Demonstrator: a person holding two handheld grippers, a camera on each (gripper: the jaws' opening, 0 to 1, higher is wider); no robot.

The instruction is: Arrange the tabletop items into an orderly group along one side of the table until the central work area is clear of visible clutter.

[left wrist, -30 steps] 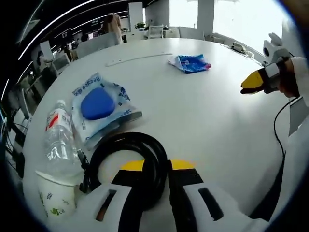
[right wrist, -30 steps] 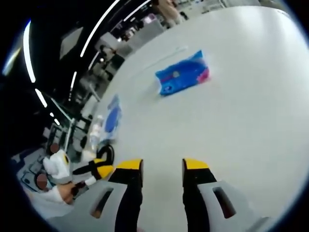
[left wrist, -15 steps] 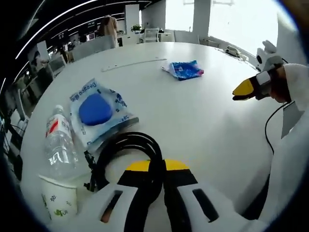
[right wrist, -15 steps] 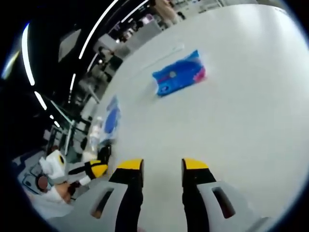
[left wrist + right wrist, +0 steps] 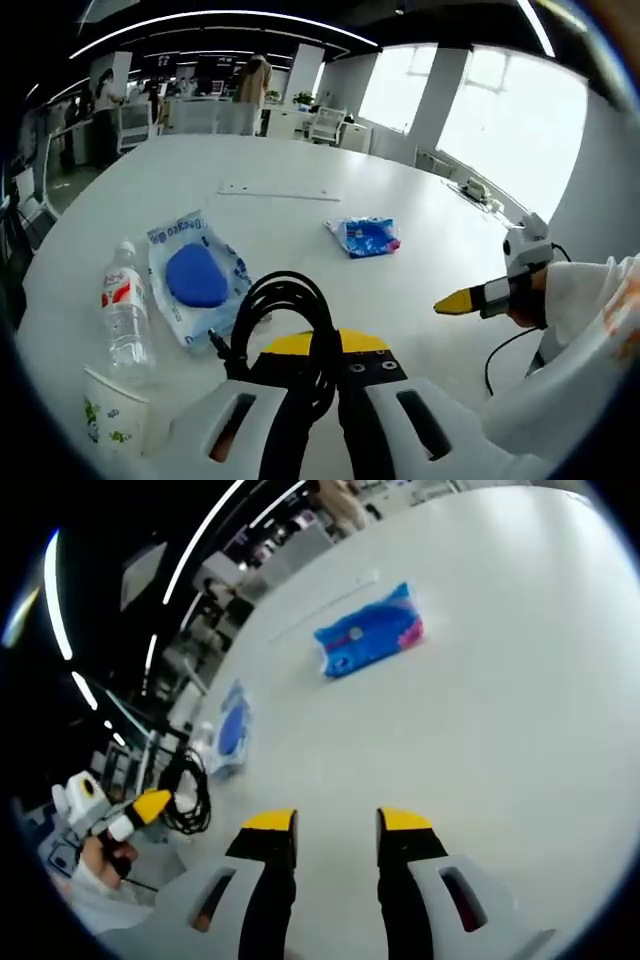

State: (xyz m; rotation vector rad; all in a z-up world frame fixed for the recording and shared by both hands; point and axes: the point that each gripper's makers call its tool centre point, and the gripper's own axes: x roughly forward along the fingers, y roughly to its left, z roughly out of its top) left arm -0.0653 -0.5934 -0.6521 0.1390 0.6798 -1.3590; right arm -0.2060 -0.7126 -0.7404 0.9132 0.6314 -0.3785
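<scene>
1. Left gripper (image 5: 318, 345): jaws were pinched tight w/ a black cable (image 5: 285, 320) clamped between them. Coil looped up above the yellow tips, looked lifted off the table (image 5: 400, 270) in the right gripper view.
2. Right gripper (image 5: 338, 822): jaws apart w/ a clear gap, nothing in between, just bare white tabletop under it.
3. Left gripper view, left side of the table: water bottle (image 5: 124, 310) lying down, red/white label. Paper cup (image 5: 112, 420) near its bottom end, at the table edge, upright afaict.
4. Just beside the bottle, a clear pouch (image 5: 198, 280) w/ a blue oval thing inside, lying flat. Cable coil overlapped its near corner in that view; can't tell if touching.
5. Blue packet (image 5: 365, 236) sat on its own toward the middle, well apart from the bottle/pouch/cup bunch. In the right gripper view it was ahead of the jaws, w/ a pink end.
6. Thin white strip (image 5: 278, 192) lay flat further back on the table.
7. Right gripper also showed in the left gripper view at the right, yellow tip pointing in over the table, held by a hand (image 5: 525, 305) in a white sleeve.
</scene>
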